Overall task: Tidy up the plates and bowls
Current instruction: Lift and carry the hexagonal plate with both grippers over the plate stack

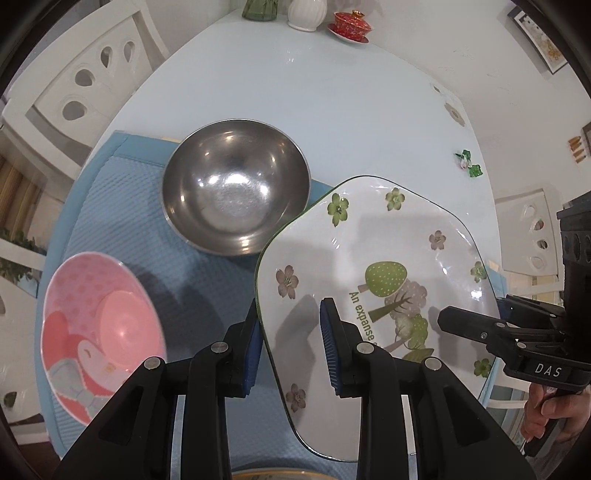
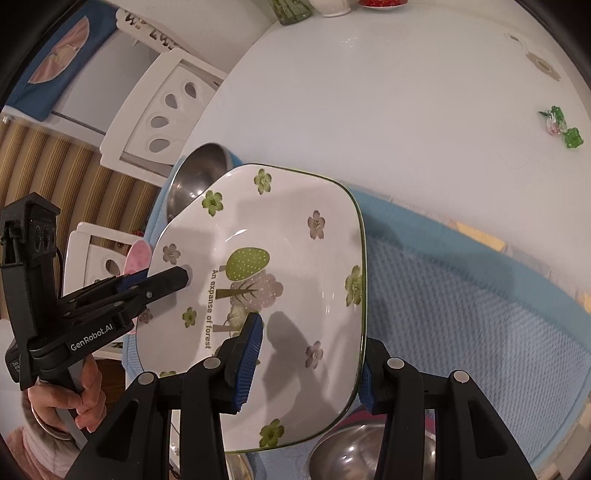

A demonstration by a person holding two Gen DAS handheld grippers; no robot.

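Observation:
A white square plate with green trees and flowers (image 1: 373, 258) is held above the blue mat (image 1: 122, 214), tilted. My left gripper (image 1: 291, 350) straddles its left rim, one pad under and one over. My right gripper (image 2: 310, 365) straddles the opposite rim; it also shows in the left wrist view (image 1: 476, 325). The plate shows in the right wrist view (image 2: 288, 266) with the left gripper (image 2: 162, 280) on its far edge. A steel bowl (image 1: 236, 192) and a pink bowl (image 1: 99, 325) stand on the mat.
A second steel bowl (image 2: 354, 454) sits below the plate near me. A red lidded cup (image 1: 351, 24), a white vase (image 1: 306, 13) and a green glass (image 1: 258, 9) stand at the table's far end. A green candy (image 1: 467, 162) lies on the table. White chairs (image 1: 85, 81) surround it.

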